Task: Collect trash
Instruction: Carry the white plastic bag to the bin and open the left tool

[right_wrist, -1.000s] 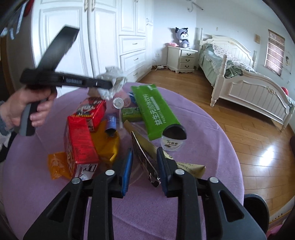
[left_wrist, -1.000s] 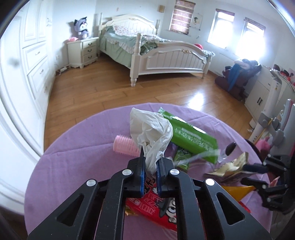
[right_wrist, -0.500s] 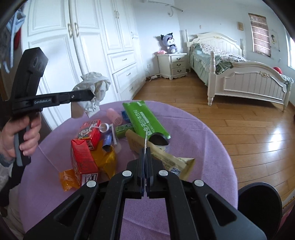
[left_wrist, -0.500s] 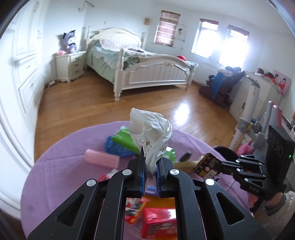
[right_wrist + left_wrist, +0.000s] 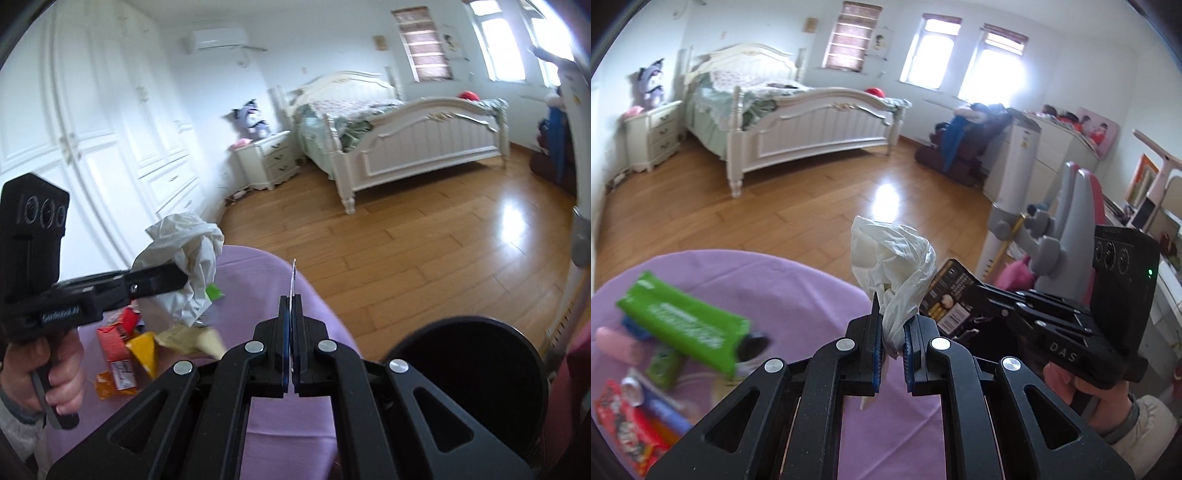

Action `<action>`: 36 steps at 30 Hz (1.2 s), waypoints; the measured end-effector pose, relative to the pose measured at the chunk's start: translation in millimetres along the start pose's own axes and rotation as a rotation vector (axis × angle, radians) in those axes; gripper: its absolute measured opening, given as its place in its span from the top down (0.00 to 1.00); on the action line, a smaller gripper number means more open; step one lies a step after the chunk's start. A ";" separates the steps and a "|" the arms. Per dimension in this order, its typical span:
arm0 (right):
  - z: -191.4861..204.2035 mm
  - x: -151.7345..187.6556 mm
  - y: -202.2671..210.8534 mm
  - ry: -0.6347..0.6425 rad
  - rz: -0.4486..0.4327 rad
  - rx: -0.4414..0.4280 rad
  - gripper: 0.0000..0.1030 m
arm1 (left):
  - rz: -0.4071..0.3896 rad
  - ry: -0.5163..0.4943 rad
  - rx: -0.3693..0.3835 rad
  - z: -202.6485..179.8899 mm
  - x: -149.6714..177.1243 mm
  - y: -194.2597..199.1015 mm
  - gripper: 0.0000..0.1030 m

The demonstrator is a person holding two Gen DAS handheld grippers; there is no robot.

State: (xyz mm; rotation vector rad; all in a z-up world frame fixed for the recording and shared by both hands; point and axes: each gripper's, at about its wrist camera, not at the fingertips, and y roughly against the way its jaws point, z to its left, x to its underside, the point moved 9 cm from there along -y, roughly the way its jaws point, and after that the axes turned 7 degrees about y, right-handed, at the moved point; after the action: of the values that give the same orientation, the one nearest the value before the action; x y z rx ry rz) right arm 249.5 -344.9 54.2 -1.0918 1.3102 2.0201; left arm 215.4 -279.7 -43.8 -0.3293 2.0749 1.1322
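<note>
Both my grippers have swung off the table; left gripper [image 5: 889, 334] pinches the crumpled white bag [image 5: 892, 267], right gripper [image 5: 291, 317] has clamped a flat wrapper [image 5: 951, 295], edge-on, print blurred.

From my left wrist cam the round table [image 5: 798, 280] sits low left, with the long snack pouch [image 5: 683, 325] lying on it and a boxed snack [image 5: 624, 432] nearer me at the left edge. Bed [image 5: 798, 122] is across the floor behind the table, nightstand [image 5: 653, 133] to its left. On the right cam a bin [image 5: 469, 373] sits right of the table.
</note>
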 end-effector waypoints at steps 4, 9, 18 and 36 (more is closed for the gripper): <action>-38.3 13.0 1.6 -0.067 0.020 0.059 0.98 | 0.057 -0.023 0.039 -31.9 9.8 -42.5 0.90; -71.2 30.6 2.8 -0.123 0.038 0.104 0.98 | 0.117 -0.045 0.069 -63.0 24.5 -87.2 0.90; -108.3 63.8 1.2 -0.196 0.091 0.176 0.98 | 0.206 -0.077 0.097 -104.5 44.3 -145.4 0.90; -148.0 86.9 14.1 -0.323 0.072 0.216 0.34 | 0.208 -0.156 0.021 -122.0 50.3 -163.1 0.28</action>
State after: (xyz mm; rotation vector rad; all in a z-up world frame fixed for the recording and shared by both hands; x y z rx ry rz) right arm 243.1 -486.9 -42.9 -0.5998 1.3703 1.9512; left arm 208.3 -466.5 -139.0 -0.0130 2.0157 1.2157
